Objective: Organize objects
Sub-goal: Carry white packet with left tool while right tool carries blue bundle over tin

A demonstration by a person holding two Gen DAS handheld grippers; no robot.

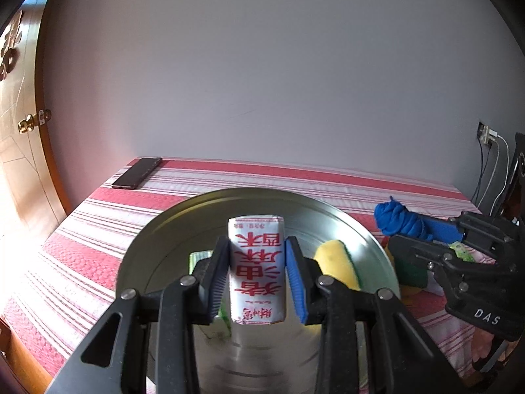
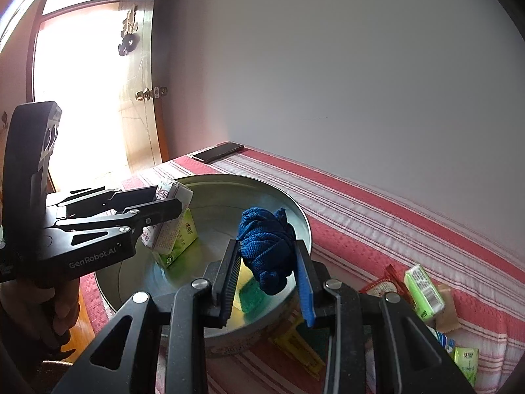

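Note:
My left gripper (image 1: 257, 262) is shut on a white packet with red characters (image 1: 256, 269), held above a round metal basin (image 1: 157, 229). In the right wrist view that left gripper (image 2: 164, 202) holds the white packet (image 2: 170, 197) over the basin (image 2: 295, 210), just above a green box (image 2: 183, 239) lying inside. My right gripper (image 2: 267, 256) is shut on a knotted blue cloth bundle (image 2: 267, 246), over the basin's near edge. From the left wrist view the blue bundle (image 1: 398, 221) and the right gripper (image 1: 443, 233) are at the right. A yellow and green sponge (image 1: 338, 262) lies in the basin.
A red and white striped cloth (image 1: 98, 229) covers the table. A black phone (image 1: 136, 172) lies at its far left corner by a wooden door (image 1: 19, 151). Green packets (image 2: 423, 290) and other wrappers (image 2: 295, 344) lie on the cloth right of the basin. A grey wall stands behind.

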